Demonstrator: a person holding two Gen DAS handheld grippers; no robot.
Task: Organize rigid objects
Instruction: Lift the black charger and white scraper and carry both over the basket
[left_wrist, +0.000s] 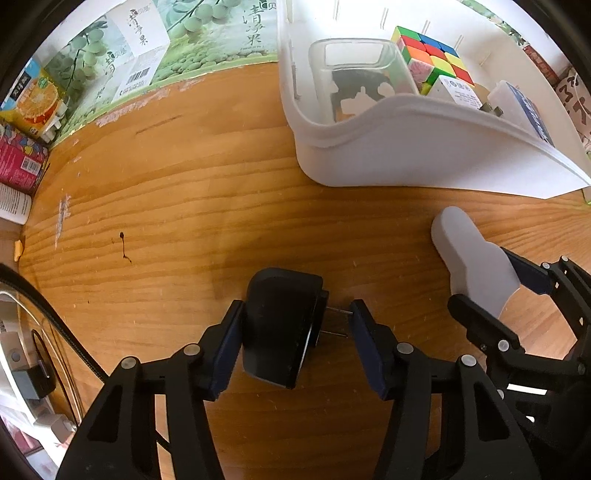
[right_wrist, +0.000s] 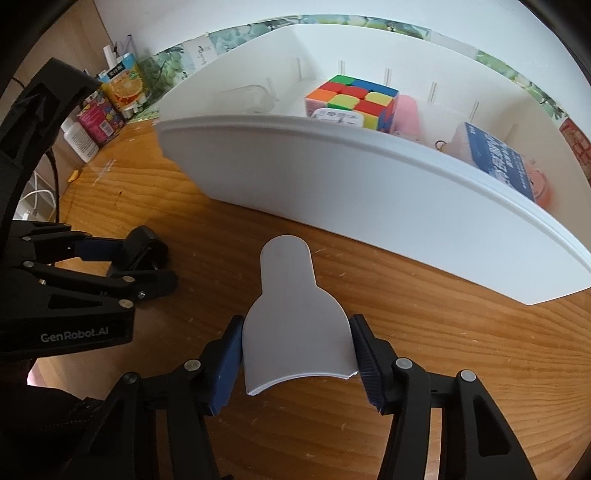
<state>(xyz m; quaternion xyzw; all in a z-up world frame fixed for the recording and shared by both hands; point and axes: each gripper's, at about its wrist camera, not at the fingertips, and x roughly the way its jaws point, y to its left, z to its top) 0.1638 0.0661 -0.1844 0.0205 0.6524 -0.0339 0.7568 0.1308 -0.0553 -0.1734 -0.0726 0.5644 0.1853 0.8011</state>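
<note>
Reading "GenRobot.AI", the left gripper (right_wrist: 146, 271) straddles a black plug (left_wrist: 280, 326), jaws apart; right gripper (right_wrist: 295, 363) clamps a white scoop (right_wrist: 291, 321)

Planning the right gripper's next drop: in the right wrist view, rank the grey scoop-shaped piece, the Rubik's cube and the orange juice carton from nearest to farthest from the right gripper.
1. Grey scoop-shaped piece: between the right gripper's fingers.
2. Rubik's cube: ahead, inside the white bin.
3. Orange juice carton: far left, at the table's back edge.
</note>
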